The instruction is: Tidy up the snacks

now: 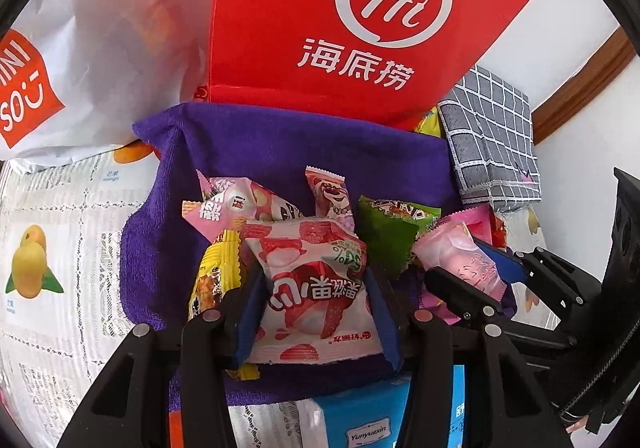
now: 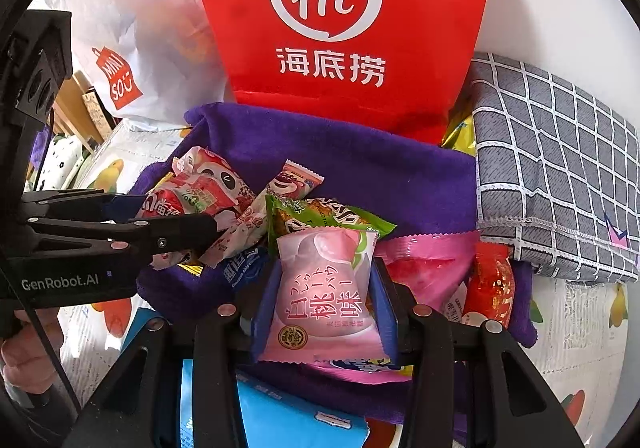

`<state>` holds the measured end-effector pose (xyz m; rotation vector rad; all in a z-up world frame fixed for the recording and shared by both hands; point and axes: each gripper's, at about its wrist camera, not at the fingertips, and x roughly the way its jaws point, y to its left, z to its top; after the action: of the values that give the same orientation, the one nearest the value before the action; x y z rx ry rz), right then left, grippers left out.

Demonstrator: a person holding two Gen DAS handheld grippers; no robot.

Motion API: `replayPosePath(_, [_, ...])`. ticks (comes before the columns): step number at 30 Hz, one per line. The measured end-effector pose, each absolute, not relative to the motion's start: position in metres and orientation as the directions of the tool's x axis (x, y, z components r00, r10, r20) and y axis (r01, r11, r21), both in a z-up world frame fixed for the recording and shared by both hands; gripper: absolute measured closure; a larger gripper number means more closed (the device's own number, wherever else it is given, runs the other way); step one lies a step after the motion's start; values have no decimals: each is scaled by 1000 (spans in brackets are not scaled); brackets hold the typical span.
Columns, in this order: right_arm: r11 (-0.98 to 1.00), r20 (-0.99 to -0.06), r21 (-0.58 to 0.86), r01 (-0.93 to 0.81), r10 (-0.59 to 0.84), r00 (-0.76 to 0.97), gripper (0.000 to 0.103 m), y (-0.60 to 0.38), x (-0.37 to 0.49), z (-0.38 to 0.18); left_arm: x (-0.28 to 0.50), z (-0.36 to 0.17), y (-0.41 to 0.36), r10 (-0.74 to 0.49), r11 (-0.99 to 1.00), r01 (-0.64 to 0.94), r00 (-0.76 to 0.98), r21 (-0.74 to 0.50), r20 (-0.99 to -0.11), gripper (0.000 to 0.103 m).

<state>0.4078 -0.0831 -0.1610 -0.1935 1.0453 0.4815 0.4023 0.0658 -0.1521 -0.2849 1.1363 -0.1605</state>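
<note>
A pile of small snack packets lies on a purple towel point(image 1: 280, 144) in front of a red paper bag point(image 1: 360, 16). My left gripper point(image 1: 316, 304) is shut on a white and red strawberry snack packet point(image 1: 316, 288). My right gripper point(image 2: 324, 304) is shut on a pink peach snack packet point(image 2: 324, 288); it also shows in the left wrist view point(image 1: 464, 260). The left gripper shows at the left of the right wrist view point(image 2: 180, 224). Around them lie a green packet point(image 2: 320, 216), a bear packet point(image 2: 292, 180) and a yellow packet point(image 1: 216, 272).
A white shopping bag point(image 1: 100, 48) stands at the back left. A grey checked cloth box point(image 2: 552, 168) stands at the right. A blue pack point(image 2: 280, 416) lies near the front. A fruit-printed table cover point(image 1: 48, 248) lies underneath.
</note>
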Motion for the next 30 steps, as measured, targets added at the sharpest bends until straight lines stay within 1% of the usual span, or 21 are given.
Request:
replayPosePath(8, [878, -857, 51, -475, 283, 431, 58, -81, 405, -158, 402, -154, 65, -266, 955, -16, 405, -297, -875, 54])
replayPosePath(10, [875, -858, 42, -483, 279, 432, 58, -78, 404, -159, 402, -155, 65, -263, 956, -16, 405, -294, -876, 53])
replayPosePath(12, [871, -860, 34, -491, 276, 430, 56, -75, 403, -160, 401, -154, 65, -264, 954, -20, 411, -298, -873, 49])
replayPosePath(13, [868, -858, 34, -495, 279, 431, 52, -74, 402, -159, 401, -152, 66, -267, 953, -23, 412, -303, -871, 47])
replayPosePath(14, [869, -854, 34, -494, 283, 438, 47, -74, 402, -157, 401, -151, 67, -271, 951, -27, 414, -309, -869, 42])
replayPosePath(16, [873, -842, 37, -486, 289, 456, 43, -74, 400, -152, 399, -146, 69, -273, 949, -30, 419, -313, -866, 38])
replayPosePath(21, [894, -817, 30, -448, 280, 505, 43, -83, 391, -130, 386, -125, 67, -229, 963, -20, 456, -267, -860, 35])
replayPosePath(24, [909, -794, 27, -416, 273, 544, 43, -92, 377, -114, 368, -110, 65, -222, 964, -18, 488, -264, -844, 34])
replayPosePath(28, [927, -765, 18, -375, 254, 592, 43, -103, 350, -92, 339, -86, 59, -201, 974, 20, 522, -224, -829, 32])
replayPosePath(30, [936, -741, -14, -351, 226, 632, 43, -108, 334, -79, 324, -74, 56, -188, 979, 34, 541, -201, -820, 27])
